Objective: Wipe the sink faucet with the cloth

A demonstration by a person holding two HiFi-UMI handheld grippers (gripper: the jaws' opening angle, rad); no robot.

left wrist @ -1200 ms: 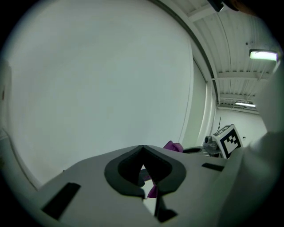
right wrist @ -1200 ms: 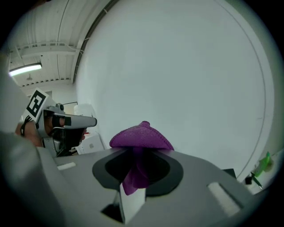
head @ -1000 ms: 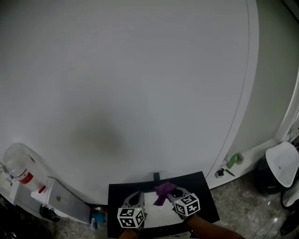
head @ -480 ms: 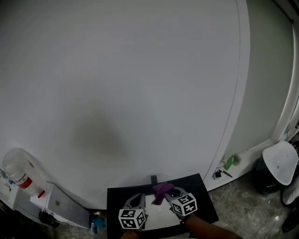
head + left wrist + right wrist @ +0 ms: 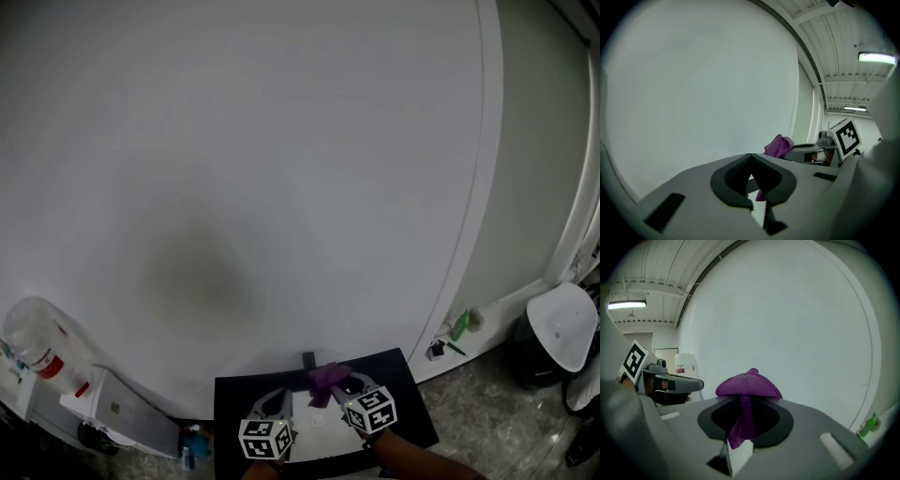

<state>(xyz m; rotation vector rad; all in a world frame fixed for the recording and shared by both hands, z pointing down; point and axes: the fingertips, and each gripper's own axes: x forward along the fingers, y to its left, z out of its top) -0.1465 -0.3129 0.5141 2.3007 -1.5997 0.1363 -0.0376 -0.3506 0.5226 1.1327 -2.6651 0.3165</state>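
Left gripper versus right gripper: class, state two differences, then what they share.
The grey right gripper clamps a purple fabric cloth; the grey left gripper holds nothing. In the head view the left gripper is at left, the right gripper at right. Both have their jaws closed.

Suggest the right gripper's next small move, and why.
Probably ease the right gripper toward the dark faucet until the purple cloth presses on it. The cloth is clamped in its jaws and hangs close beside the faucet in the head view. The left gripper is shut and empty.
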